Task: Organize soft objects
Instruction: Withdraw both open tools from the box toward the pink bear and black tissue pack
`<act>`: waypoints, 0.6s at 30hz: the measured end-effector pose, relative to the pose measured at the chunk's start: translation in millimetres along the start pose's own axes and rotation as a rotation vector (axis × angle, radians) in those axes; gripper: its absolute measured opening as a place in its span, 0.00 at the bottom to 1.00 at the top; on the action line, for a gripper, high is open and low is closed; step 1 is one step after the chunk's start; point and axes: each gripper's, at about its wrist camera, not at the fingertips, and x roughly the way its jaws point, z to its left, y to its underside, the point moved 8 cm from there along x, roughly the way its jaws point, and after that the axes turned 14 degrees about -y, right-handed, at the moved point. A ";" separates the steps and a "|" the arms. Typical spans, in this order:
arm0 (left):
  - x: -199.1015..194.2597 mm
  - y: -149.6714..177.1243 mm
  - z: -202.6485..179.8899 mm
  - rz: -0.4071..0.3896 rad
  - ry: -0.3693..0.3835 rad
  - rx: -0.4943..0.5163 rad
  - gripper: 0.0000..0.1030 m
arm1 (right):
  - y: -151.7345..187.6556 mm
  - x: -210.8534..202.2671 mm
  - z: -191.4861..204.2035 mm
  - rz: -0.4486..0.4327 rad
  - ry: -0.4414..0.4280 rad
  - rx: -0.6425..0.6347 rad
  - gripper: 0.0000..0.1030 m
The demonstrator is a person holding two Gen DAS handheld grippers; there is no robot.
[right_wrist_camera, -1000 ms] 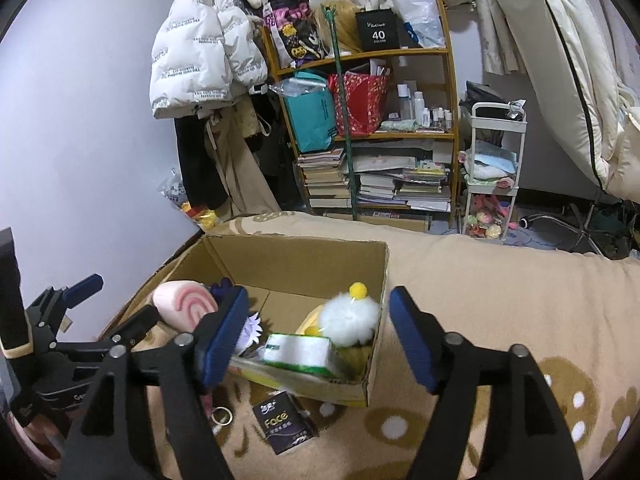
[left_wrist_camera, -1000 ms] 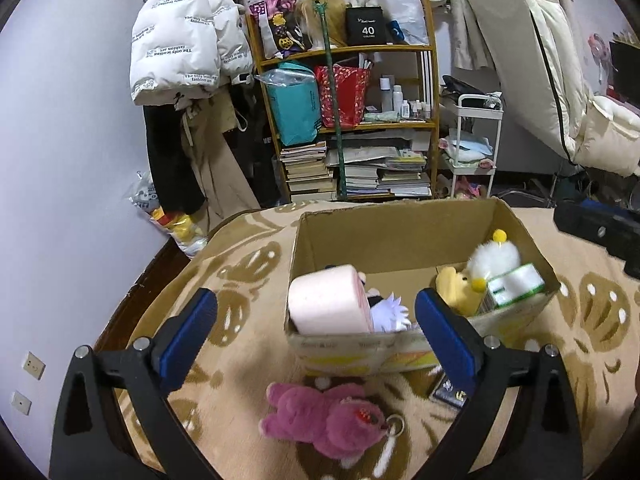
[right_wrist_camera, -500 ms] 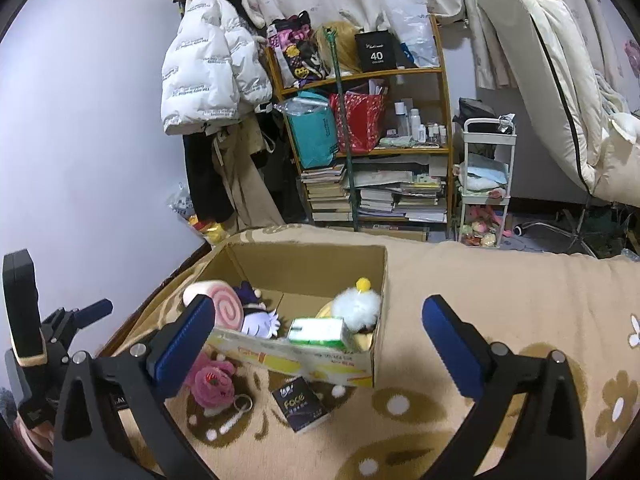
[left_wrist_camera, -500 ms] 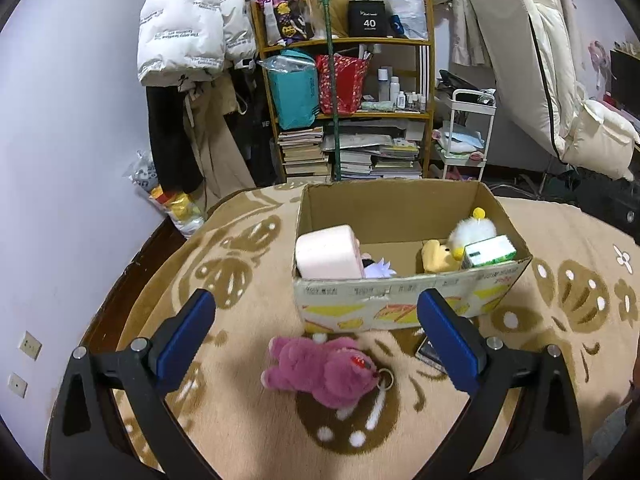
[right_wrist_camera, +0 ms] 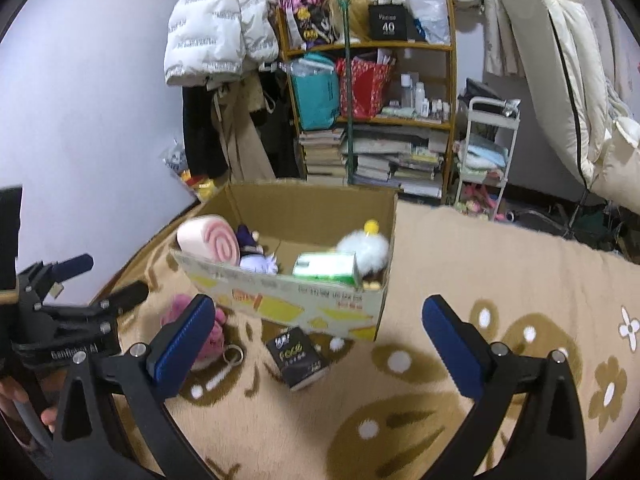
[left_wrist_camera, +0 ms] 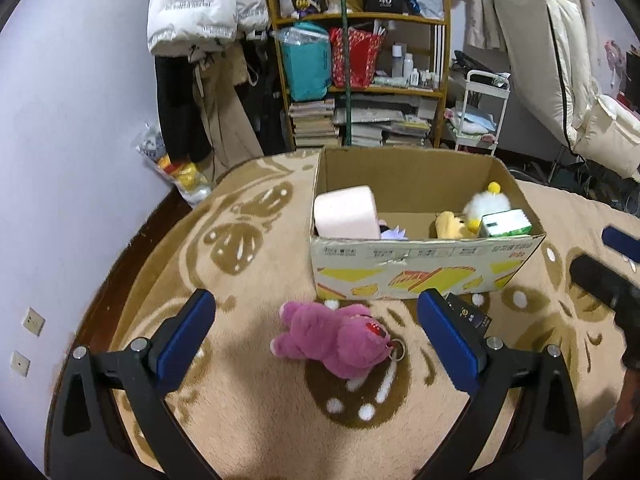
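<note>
A cardboard box (left_wrist_camera: pixel 424 268) (right_wrist_camera: pixel 320 304) stands on the patterned rug. It holds a pink roll cushion (left_wrist_camera: pixel 346 213) (right_wrist_camera: pixel 208 240), a yellow plush (left_wrist_camera: pixel 450 224), a white fluffy plush (left_wrist_camera: pixel 486 205) (right_wrist_camera: pixel 364 248), a green tissue pack (left_wrist_camera: pixel 506 223) (right_wrist_camera: pixel 326 268) and a purple-white doll (right_wrist_camera: pixel 256 258). A pink plush bear (left_wrist_camera: pixel 334 338) (right_wrist_camera: pixel 208 338) lies on the rug in front of the box, between my left gripper's fingers. My left gripper (left_wrist_camera: pixel 316 332) is open and empty above the bear. My right gripper (right_wrist_camera: pixel 318 340) is open and empty in front of the box.
A black tissue pack (right_wrist_camera: pixel 298 358) (left_wrist_camera: pixel 468 314) lies on the rug by the box's front. A cluttered bookshelf (left_wrist_camera: pixel 360 80), hanging coats (left_wrist_camera: pixel 200 60) and a white cart (left_wrist_camera: pixel 480 112) stand behind. The rug's left edge meets dark floor and wall.
Both grippers have pulled back and up from the box. The right gripper opened wider. The pink bear now lies between the left gripper's fingers.
</note>
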 end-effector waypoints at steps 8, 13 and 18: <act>34.2 3.6 9.9 0.109 0.035 -0.068 0.97 | 17.9 25.6 -0.7 0.061 0.006 -0.017 1.00; 52.6 4.8 13.9 0.145 0.042 -0.096 0.97 | 27.8 44.6 -4.5 0.103 0.001 0.002 1.00; 66.5 5.4 10.6 0.163 0.047 -0.091 0.97 | 34.8 61.3 -5.4 0.132 0.009 -0.008 1.00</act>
